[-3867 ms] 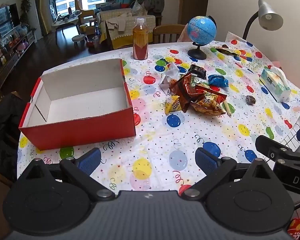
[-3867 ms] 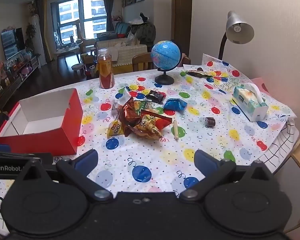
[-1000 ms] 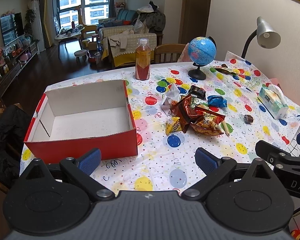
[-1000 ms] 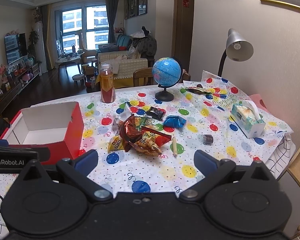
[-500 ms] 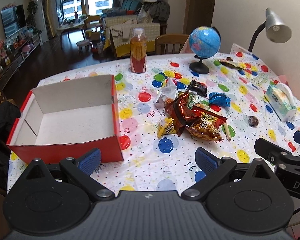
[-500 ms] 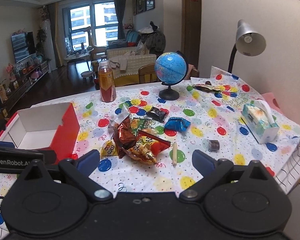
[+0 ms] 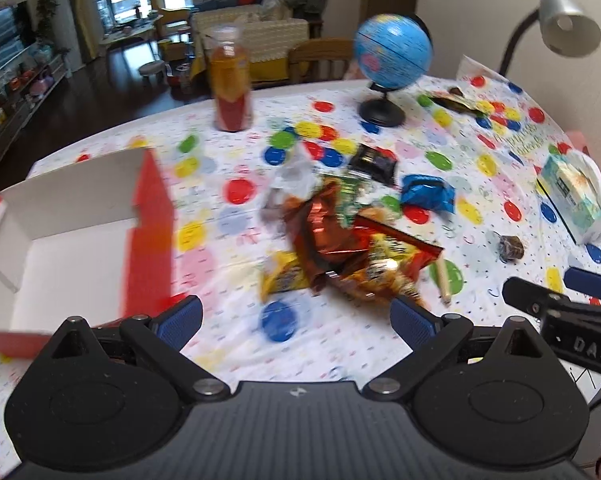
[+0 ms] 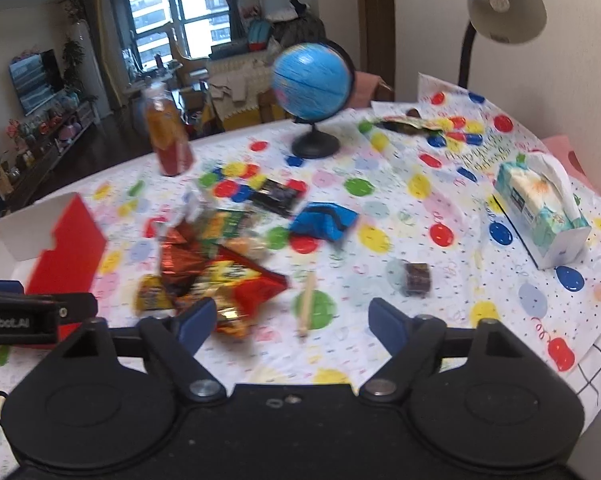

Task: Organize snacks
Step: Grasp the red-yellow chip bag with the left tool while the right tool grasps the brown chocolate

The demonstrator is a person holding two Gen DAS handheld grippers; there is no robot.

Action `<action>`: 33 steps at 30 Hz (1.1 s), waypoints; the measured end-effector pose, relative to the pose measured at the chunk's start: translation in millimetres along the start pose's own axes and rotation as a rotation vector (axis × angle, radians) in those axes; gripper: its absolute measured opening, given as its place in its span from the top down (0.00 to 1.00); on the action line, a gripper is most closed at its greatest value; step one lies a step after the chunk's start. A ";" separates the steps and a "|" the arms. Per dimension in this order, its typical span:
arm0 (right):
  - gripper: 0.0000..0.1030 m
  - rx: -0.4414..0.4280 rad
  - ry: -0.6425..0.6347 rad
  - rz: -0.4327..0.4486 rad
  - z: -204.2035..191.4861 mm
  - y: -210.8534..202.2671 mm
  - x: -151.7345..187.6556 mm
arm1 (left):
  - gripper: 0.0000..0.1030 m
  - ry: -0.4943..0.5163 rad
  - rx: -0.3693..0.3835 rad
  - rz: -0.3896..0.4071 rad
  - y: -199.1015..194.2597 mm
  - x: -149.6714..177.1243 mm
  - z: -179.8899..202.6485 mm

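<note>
A pile of snack bags (image 7: 352, 236) lies mid-table; it also shows in the right wrist view (image 8: 220, 264). A blue packet (image 7: 426, 196) (image 8: 324, 220), a black packet (image 7: 374, 162) (image 8: 278, 196), a small yellow pack (image 7: 282, 276), a thin stick (image 8: 306, 306) and a small brown candy (image 8: 416, 278) lie around it. An empty red box (image 7: 148, 236) with a white inside stands at left. My left gripper (image 7: 296, 316) is open and empty, just short of the pile. My right gripper (image 8: 288, 320) is open and empty above the stick.
A juice bottle (image 7: 230, 84), a blue globe (image 7: 392, 60) and a desk lamp (image 8: 500, 4) stand at the back. A tissue pack (image 8: 540, 208) sits at right. The balloon-print tablecloth (image 8: 440, 320) ends at the right edge.
Both grippers have moved forward and down towards the snack pile. The box has slid to the left edge of both views. The jaws stay open.
</note>
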State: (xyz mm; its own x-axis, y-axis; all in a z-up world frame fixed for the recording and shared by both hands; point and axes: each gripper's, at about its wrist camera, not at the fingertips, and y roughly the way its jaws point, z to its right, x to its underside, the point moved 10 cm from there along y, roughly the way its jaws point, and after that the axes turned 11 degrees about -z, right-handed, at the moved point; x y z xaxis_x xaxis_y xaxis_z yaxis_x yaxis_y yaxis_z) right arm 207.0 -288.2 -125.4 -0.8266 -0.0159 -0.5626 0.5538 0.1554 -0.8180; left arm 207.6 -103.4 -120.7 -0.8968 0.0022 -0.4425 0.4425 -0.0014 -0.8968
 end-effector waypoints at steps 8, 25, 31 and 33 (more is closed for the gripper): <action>0.29 0.038 0.042 -0.078 66.9 46.3 -7.1 | 0.04 0.065 0.005 -0.038 54.9 -19.0 50.2; 0.47 0.047 0.066 -0.138 115.3 117.2 -29.1 | 0.34 0.149 -0.029 -0.136 121.6 -33.7 85.2; 0.68 0.049 0.058 -0.161 115.6 131.1 -28.9 | 0.41 0.165 -0.057 -0.129 122.6 -37.8 88.1; 0.71 0.049 0.059 -0.165 115.8 132.0 -28.2 | 0.45 0.169 -0.063 -0.124 121.0 -38.2 87.7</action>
State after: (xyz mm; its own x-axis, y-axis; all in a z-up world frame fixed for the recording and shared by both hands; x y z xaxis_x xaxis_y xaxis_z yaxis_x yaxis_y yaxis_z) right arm 315.0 -381.6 -231.3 -0.9103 0.0213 -0.4133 0.4131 0.1076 -0.9043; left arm 295.2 -191.3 -212.3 -0.9337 0.1656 -0.3174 0.3324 0.0717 -0.9404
